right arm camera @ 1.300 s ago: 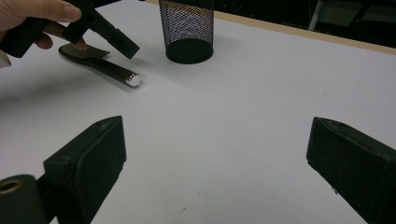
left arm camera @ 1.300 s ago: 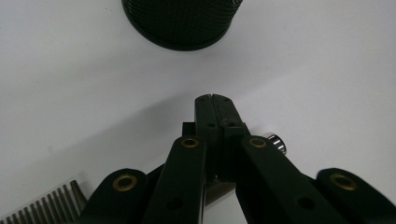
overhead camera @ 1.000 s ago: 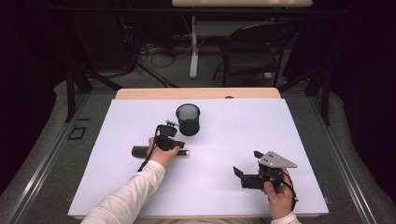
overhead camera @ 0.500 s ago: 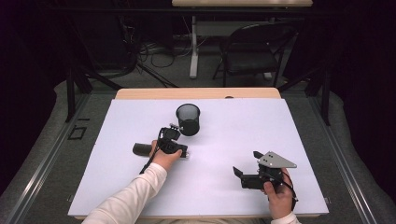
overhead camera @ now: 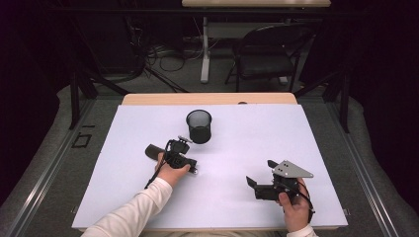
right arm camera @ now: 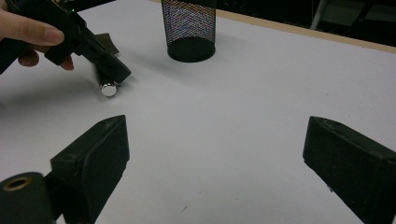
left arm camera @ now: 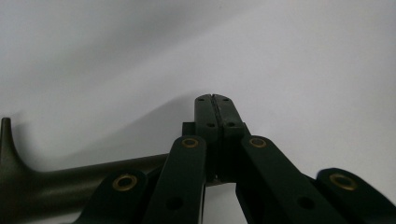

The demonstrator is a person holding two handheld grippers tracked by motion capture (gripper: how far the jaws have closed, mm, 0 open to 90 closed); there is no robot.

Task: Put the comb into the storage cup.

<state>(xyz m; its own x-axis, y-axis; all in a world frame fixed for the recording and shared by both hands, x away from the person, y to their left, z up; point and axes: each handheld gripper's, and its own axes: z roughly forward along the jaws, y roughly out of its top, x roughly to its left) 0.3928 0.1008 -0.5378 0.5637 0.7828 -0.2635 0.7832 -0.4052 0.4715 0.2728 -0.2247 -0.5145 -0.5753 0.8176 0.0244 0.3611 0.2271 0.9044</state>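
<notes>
A long dark object (overhead camera: 152, 150) with a silvery end cap (right arm camera: 108, 88) lies on the white table (overhead camera: 237, 143), left of centre. My left gripper (overhead camera: 190, 165) is held low over it, tips angled down beside the silvery end. In the left gripper view its jaws are pressed together (left arm camera: 215, 99) with nothing between the tips, and the dark object (left arm camera: 70, 179) runs beneath them. The left gripper (right arm camera: 122, 73) and the hand holding it appear in the right gripper view. My right gripper (overhead camera: 261, 174) rests near the front right, open (right arm camera: 219, 140) and empty.
A black mesh cup (overhead camera: 199, 126) stands upright behind the left gripper, toward the table's back centre; it looks empty (right arm camera: 188, 28). A wooden strip (overhead camera: 207, 98) edges the table's far side. A chair (overhead camera: 267, 59) and cables are on the floor beyond.
The left gripper has shifted slightly nearer and lower over the dark object. The right gripper has stayed in place.
</notes>
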